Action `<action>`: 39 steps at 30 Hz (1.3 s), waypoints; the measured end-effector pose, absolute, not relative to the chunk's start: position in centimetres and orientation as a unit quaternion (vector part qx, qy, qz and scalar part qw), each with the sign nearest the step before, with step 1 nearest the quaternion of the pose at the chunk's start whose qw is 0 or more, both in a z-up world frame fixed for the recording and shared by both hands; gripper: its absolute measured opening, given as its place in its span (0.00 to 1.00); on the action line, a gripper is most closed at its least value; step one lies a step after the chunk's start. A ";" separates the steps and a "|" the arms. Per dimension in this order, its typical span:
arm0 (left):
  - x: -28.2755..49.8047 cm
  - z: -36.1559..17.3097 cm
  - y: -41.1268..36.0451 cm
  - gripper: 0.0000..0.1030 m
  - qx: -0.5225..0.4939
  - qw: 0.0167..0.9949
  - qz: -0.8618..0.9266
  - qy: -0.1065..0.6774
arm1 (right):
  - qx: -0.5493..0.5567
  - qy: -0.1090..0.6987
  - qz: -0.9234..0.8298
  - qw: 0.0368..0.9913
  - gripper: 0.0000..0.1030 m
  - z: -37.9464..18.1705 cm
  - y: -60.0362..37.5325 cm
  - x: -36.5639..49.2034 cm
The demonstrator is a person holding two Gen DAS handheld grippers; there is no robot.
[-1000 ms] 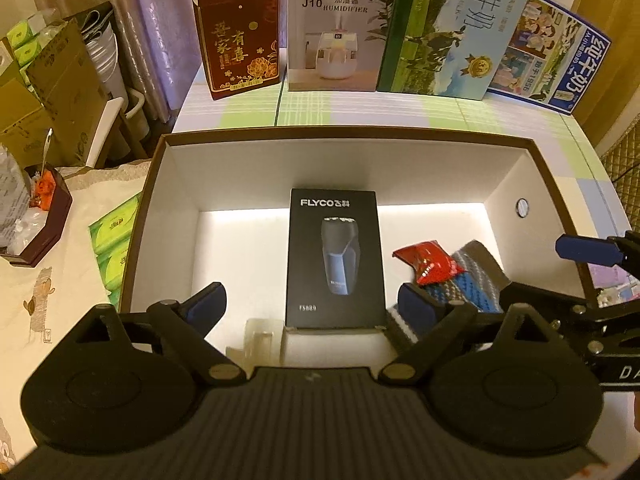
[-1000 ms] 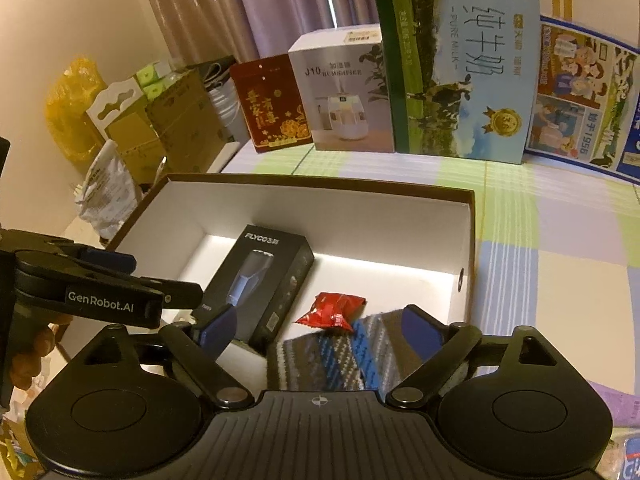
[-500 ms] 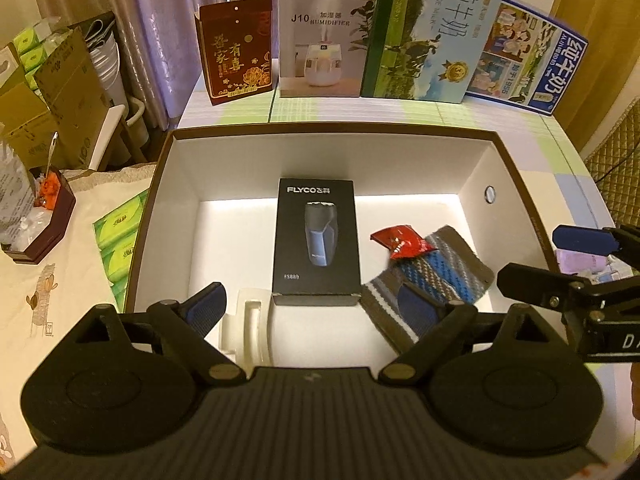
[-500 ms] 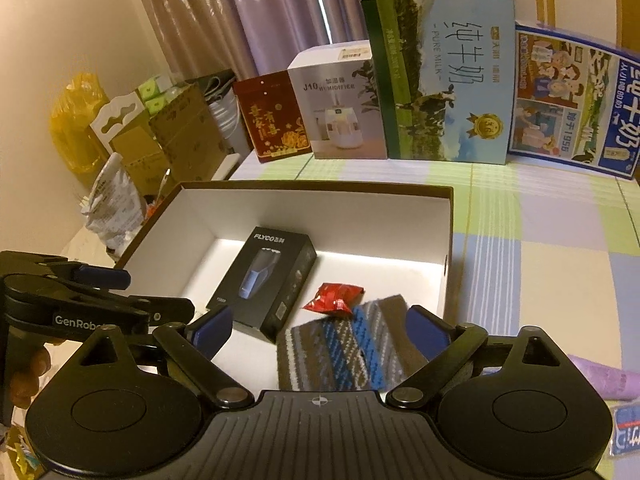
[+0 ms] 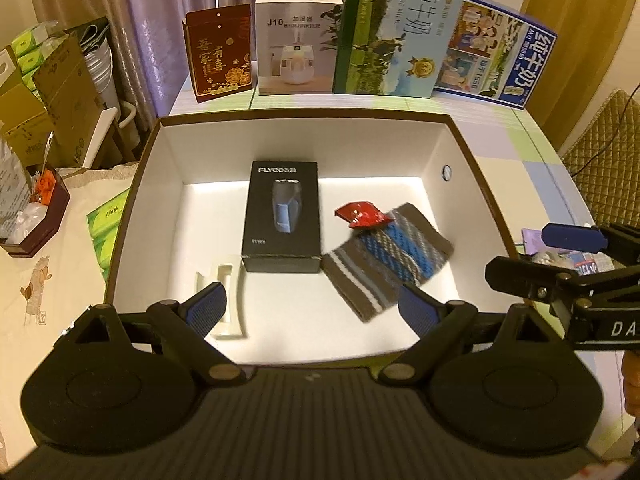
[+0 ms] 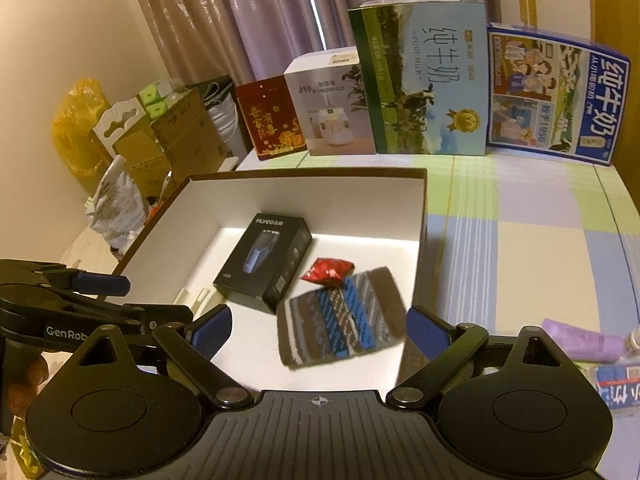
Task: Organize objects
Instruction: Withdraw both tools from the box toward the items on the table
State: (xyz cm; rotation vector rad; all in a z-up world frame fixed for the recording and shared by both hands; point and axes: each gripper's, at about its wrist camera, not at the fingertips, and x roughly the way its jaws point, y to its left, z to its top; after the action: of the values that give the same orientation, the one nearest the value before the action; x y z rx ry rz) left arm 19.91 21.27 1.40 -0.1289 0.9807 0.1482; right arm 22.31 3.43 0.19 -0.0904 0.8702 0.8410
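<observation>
Both tongs wide open, empty: left gripper point(image 5: 312, 306), right gripper point(image 6: 320, 330). Inside white box point(image 5: 304, 140): black shaver carton point(image 5: 282, 216) center, striped cloth point(image 5: 386, 258) and red wrapper point(image 5: 362, 215) at 3 o'clock. Risk: crowding, snagging cloth on later drops.

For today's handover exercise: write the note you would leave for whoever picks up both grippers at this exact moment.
Left gripper: open, empty, at the near edge of the storage box.
Right gripper: open, empty, at the box's near right corner.
In the box: black shaver box in the middle, red wrapper touching the striped knit cloth to its right, white plastic piece near left.
Done: those four are in.
Left: a purple item and a small printed packet lie on the table to the box's right, probably next.
</observation>
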 end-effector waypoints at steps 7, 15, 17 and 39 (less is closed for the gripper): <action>17.9 1.7 19.4 0.88 -0.060 0.880 0.069 0.467 | -0.040 0.410 0.392 0.823 0.89 0.3 0.8 20.8; 15.9 1.1 16.4 0.88 -0.061 0.877 0.060 0.473 | -0.042 0.416 0.388 0.821 0.89 0.2 -2.7 19.3; 15.5 1.0 15.5 0.88 -0.060 0.876 0.060 0.474 | -0.041 0.419 0.386 0.821 0.89 0.1 -3.7 19.0; 14.5 -0.7 5.4 0.88 -0.042 0.866 0.025 0.497 | -0.029 0.441 0.347 0.827 0.89 -0.7 -14.2 19.3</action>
State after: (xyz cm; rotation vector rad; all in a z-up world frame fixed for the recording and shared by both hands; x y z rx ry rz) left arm 14.53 5.38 -0.74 -0.0874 1.0410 0.0520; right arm 19.35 -14.20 -0.74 -0.0610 0.9375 0.7375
